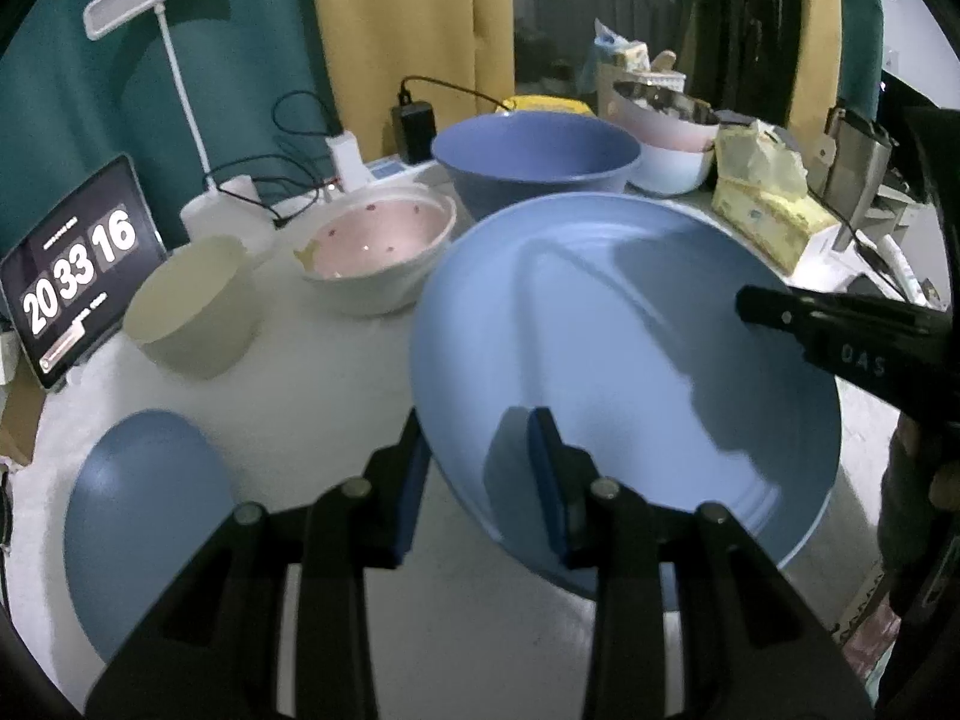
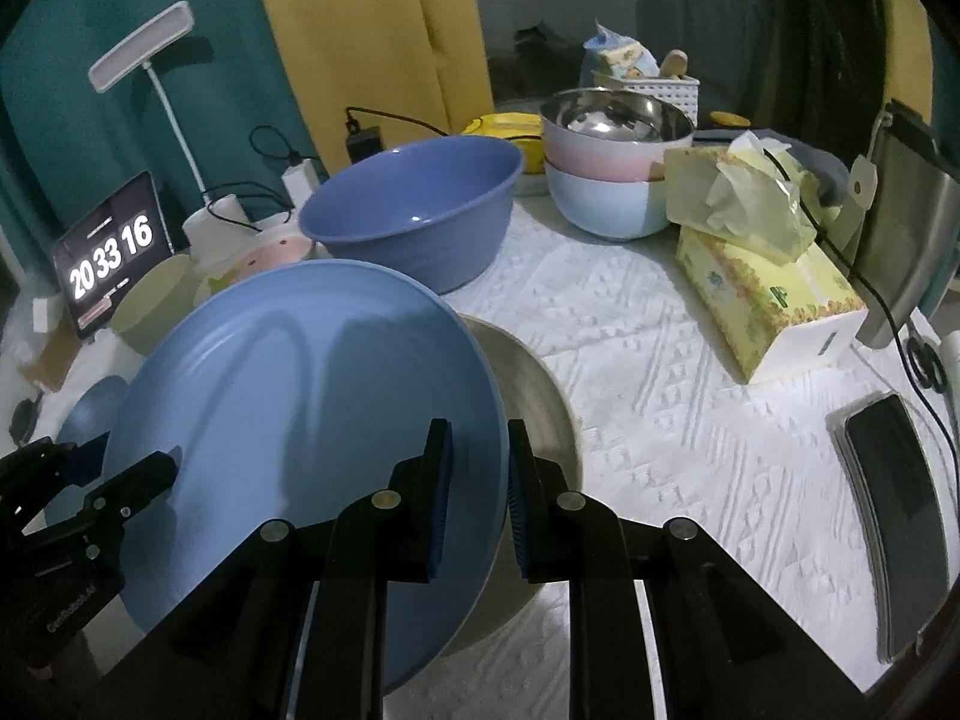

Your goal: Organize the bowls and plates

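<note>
A large light-blue plate (image 1: 630,360) (image 2: 300,420) hangs tilted above the table, held from two sides. My left gripper (image 1: 480,474) is shut on its near-left rim, one pad on top and one beneath. My right gripper (image 2: 480,480) is shut on the right rim. Each gripper shows in the other view, the right one's finger (image 1: 780,312) and the left one's finger (image 2: 144,474). A beige plate (image 2: 540,396) lies on the table, partly hidden under the blue plate. A small blue plate (image 1: 144,510) lies to the left.
At the back stand a big blue bowl (image 1: 534,162), a pink dotted bowl (image 1: 378,240), a cream bowl (image 1: 192,306) and stacked pink and pale-blue bowls (image 2: 612,180). A tissue box (image 2: 768,294) and a phone (image 2: 894,498) lie right. A tablet clock (image 1: 72,270) stands left.
</note>
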The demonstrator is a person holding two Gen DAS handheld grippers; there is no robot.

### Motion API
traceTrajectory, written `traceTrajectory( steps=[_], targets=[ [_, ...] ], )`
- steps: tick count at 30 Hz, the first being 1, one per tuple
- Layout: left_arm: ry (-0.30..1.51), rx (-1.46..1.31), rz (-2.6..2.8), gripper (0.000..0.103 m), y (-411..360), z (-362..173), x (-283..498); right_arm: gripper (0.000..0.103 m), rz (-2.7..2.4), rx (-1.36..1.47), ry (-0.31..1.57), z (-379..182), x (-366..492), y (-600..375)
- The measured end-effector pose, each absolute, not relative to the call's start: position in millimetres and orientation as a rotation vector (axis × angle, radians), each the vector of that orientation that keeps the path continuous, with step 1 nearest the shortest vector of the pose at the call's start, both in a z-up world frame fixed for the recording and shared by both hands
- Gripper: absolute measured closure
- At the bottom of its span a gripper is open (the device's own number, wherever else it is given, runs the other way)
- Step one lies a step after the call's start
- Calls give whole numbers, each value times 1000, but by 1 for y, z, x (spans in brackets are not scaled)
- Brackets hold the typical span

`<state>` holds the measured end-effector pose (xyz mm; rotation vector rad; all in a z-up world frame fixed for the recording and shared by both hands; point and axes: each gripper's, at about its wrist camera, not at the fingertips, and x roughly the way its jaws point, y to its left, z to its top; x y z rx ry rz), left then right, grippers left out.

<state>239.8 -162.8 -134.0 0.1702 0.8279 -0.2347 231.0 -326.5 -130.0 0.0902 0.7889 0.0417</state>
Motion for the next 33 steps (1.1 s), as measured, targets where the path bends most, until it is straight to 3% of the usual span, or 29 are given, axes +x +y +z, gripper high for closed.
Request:
traceTrajectory(
  steps=[21, 25, 33],
  targets=[
    [895, 222, -235, 67, -191, -159, 265, 83, -23, 72, 821, -159, 254, -351],
    [918, 223, -230, 67, -185, -165, 264, 77, -23, 56, 826, -162, 255, -344],
    [919, 216, -215, 67, -174, -165, 260, 76, -13, 51, 834, -163, 252, -332]
  ],
)
